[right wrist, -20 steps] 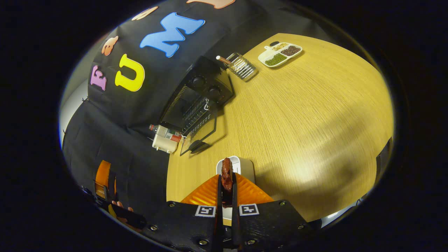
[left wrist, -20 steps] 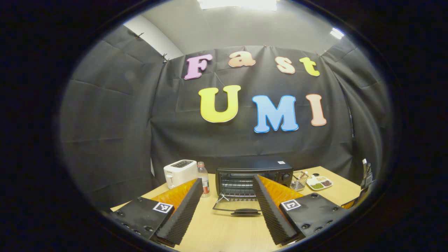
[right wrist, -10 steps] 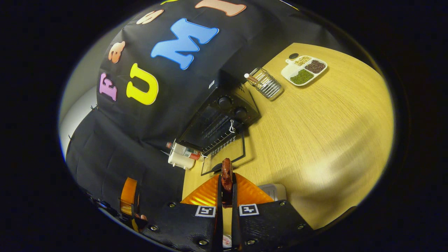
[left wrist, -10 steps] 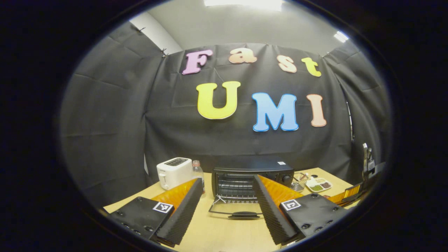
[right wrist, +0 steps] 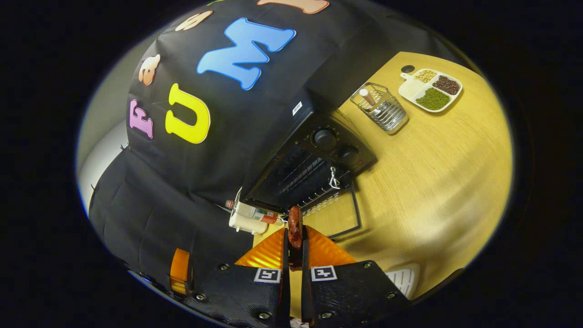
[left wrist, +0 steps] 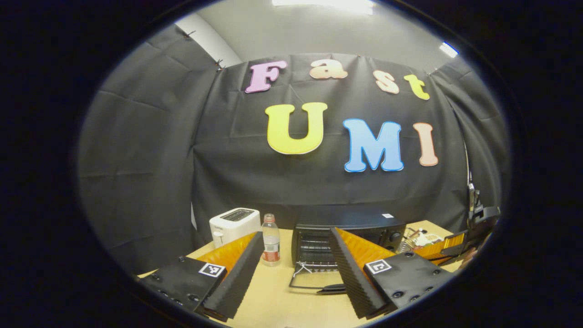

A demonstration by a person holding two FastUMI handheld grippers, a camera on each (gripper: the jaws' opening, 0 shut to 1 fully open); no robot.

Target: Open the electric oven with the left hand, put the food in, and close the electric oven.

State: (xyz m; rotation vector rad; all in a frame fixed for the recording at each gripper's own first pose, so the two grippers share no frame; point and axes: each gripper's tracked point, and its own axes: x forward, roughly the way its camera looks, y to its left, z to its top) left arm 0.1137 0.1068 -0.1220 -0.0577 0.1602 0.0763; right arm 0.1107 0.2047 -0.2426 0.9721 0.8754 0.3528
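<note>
Holding the food (right wrist: 295, 226) pinched in my right fingers (right wrist: 286, 248), long axis aimed at the open oven (right wrist: 304, 171) ahead; left fingers (left wrist: 255, 259) spread wide, empty.

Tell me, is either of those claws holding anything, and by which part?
The right gripper pinches a reddish-brown piece of food by its lower end. The left gripper is open, holding nothing.

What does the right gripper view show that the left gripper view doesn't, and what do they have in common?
Right gripper view: the right gripper shut on a piece of food, the oven's two knobs from above, and a white plate's edge.

Left gripper view: the left gripper open and holding nothing, and the ceiling light.

Both: the black oven with its door down, the toaster, the bottle, the wire basket, the wooden table.
</note>
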